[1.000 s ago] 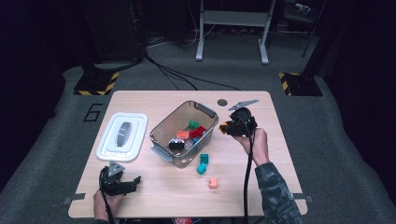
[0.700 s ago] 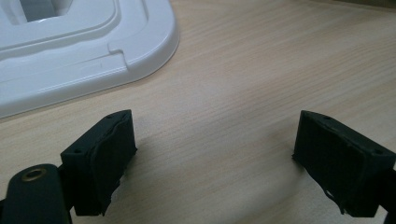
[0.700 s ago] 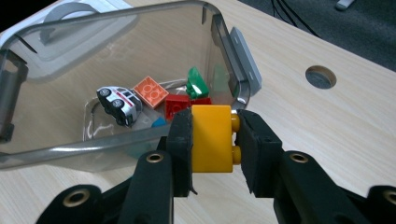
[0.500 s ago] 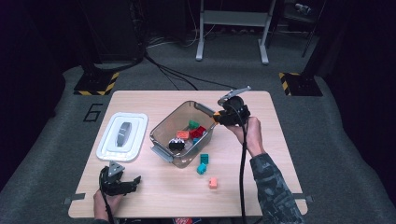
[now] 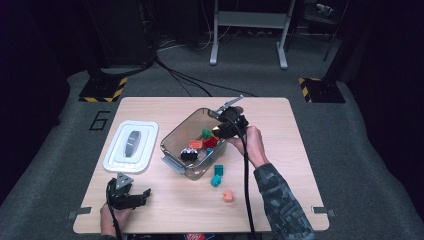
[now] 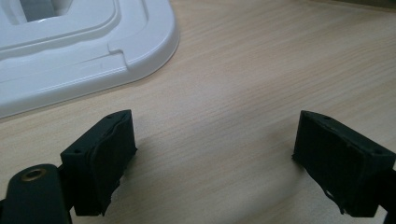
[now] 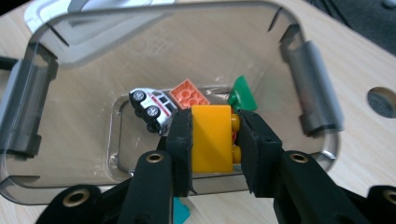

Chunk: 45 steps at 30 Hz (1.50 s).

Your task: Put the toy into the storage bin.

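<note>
Writing: a "6" [image 5: 100, 120] is printed on the mat at the table's [image 5: 280, 200] upper-left corner, left of centre in the high view; no brand can be read.
Bin: one clear bin [image 5: 176, 138], centre of the high view.
In the bin: one toy car [image 7: 152, 108], one orange brick [image 7: 188, 95], one green piece [image 7: 243, 94], one red piece [image 5: 210, 142]; others are too hidden to count.
On the table: two teal bricks [image 5: 217, 175] just below the bin, one salmon brick [image 5: 228, 196] lower right of them.
Lid: one white lid [image 5: 131, 146], left of the bin.
Right gripper [image 7: 212, 135]: clamped on one yellow brick [image 7: 212, 137], held over the bin's opening, centre of the right gripper view.
Left gripper [image 6: 215, 158]: jaws wide apart over bare wood with nothing between them, lower left of the high view, just below the lid.
</note>
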Available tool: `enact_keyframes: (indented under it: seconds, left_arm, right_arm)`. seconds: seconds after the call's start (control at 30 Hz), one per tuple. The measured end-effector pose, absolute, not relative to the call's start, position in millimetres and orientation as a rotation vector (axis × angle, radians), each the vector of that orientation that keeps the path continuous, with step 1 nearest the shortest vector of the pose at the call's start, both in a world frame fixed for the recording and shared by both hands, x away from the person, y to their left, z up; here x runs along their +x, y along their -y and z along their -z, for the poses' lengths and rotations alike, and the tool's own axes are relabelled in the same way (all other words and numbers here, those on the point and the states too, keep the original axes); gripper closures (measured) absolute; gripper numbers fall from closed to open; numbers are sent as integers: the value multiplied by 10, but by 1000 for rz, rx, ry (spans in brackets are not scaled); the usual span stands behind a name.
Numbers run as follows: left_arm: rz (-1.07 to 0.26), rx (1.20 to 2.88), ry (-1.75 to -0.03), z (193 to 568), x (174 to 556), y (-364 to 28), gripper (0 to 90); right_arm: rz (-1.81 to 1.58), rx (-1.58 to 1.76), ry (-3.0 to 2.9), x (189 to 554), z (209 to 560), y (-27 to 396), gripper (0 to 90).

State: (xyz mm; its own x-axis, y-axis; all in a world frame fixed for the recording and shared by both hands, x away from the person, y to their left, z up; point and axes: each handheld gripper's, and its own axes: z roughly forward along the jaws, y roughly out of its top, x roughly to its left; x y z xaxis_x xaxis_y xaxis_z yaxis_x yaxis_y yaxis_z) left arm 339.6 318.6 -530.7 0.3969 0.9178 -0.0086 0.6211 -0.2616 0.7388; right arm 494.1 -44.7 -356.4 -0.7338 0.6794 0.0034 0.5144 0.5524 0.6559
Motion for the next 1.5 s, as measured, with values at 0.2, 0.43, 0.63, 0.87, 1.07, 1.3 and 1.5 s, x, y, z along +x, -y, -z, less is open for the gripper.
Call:
enact_keyframes:
  seconds: [0.2, 0.43, 0.63, 0.87, 1.07, 1.3, 1.5]
  left_arm:
    - [-573, 1981, -1312, 5311, 3397, -3184, 125]
    - [-574, 1981, -1312, 5312, 3397, -3183, 125]
    - [-578, 1977, -1313, 5314, 3397, -3181, 125]
    - [-572, 1981, -1312, 5311, 3397, -3184, 125]
    - [-579, 1974, -1314, 5315, 3398, -3180, 125]
    - [-575, 1980, -1311, 5313, 3397, -3183, 125]
    - [-572, 1984, -1311, 5310, 3397, -3185, 125]
  right_arm:
    - [-892, 1007, -2575, 4953, 3681, 347, 677]
    - [-802, 1020, -2577, 5001, 3741, 345, 677]
    - [-797, 1044, -2570, 4977, 3738, 360, 562]
    - [-880, 1057, -2516, 4866, 3671, 497, 304]
    - [-943, 1047, -2502, 4670, 3676, 650, 191]
    - [-1000, 1040, -2516, 4465, 3817, 789, 136]
    - [-971, 1059, -2566, 4297, 4108, 869, 111]
